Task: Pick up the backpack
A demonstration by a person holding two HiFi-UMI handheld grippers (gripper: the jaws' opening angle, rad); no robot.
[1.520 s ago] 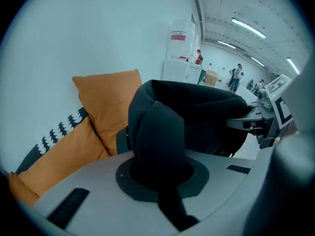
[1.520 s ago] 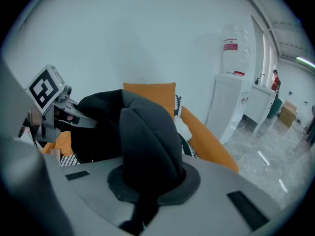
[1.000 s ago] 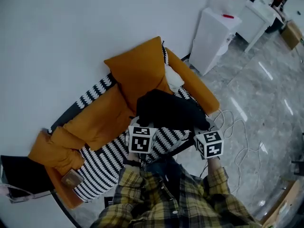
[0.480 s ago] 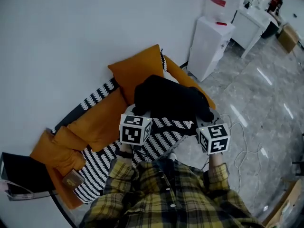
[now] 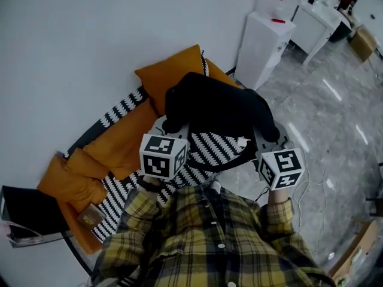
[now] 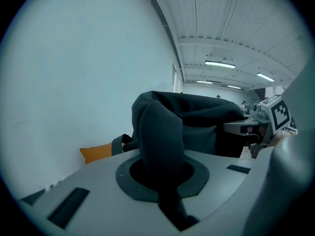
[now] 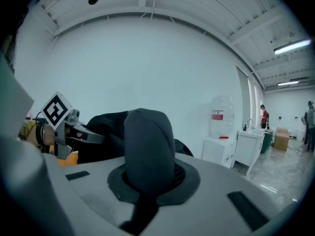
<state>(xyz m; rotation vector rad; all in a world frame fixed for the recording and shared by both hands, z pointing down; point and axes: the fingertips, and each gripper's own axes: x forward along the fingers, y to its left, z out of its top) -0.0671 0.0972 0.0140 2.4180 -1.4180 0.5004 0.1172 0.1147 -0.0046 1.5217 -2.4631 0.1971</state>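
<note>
Item: black backpack (image 5: 218, 109), soft fabric, held up ahead of and between both grippers. Change noted: over the last second both grippers have come up together and the backpack has risen with them, so it now covers more of the orange back cushion (image 5: 170, 76) than before; its bulk looks clear of the seat, so the pick-up reads as all but done. Left gripper (image 6: 165, 178): jaws pressed together, pinching a thick dark fold of the backpack. Right gripper (image 7: 147, 186): jaws likewise clamped on a padded fold of the same bag. Surroundings: sofa with black-and-white patterned seat (image 5: 122, 205) directly beneath the grippers; orange side cushions (image 5: 69, 181) below and to the left of the left gripper; white water dispenser (image 5: 263, 37) beyond the right gripper; white cables (image 5: 311, 187) on the polished floor (image 5: 335, 118) just right of the right gripper; wearer's plaid shirt (image 5: 209, 238) behind both. Obstructions: none seen above the bag; whether any strap hangs down is hidden.
</note>
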